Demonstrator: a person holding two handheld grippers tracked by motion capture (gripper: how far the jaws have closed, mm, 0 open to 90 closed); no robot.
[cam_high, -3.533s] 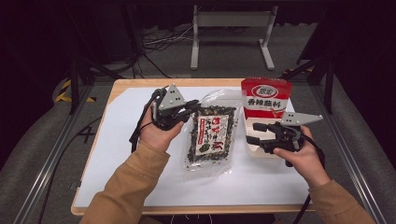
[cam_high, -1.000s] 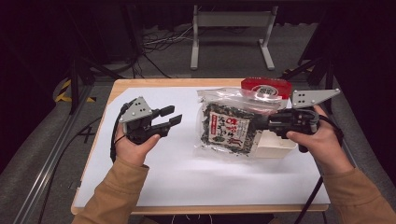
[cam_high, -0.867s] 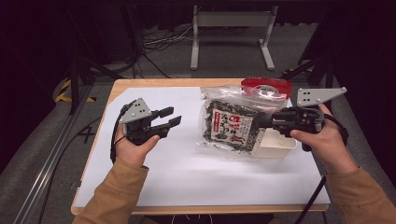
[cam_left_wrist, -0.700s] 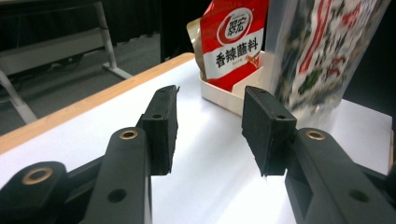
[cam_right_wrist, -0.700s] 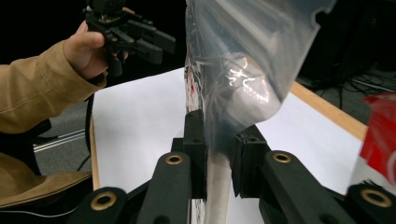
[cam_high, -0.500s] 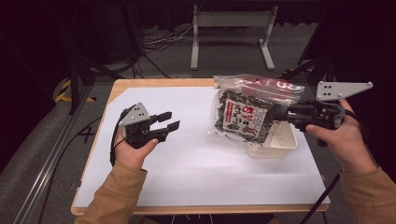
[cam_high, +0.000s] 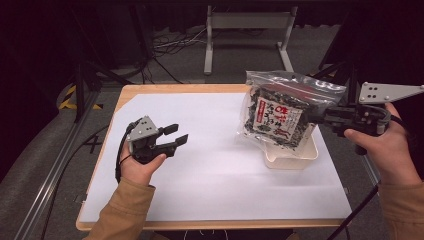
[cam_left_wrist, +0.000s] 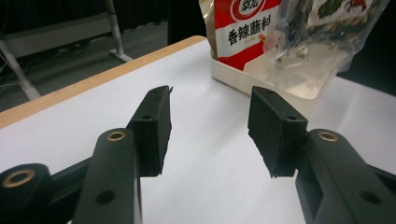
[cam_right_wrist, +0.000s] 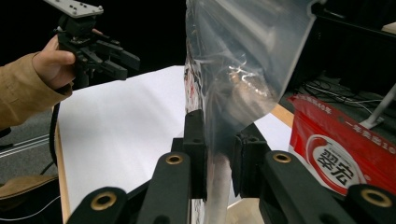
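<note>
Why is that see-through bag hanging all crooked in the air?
The clear bag hangs tilted above the white tray because the right gripper pinches only one edge. Nothing has spilled or torn.

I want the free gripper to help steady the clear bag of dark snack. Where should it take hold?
Judging by its pose, take the clear bag at its flat lower left edge, coming from the table's left. It hangs over the white tray, with the right gripper pinching its right edge.
</note>
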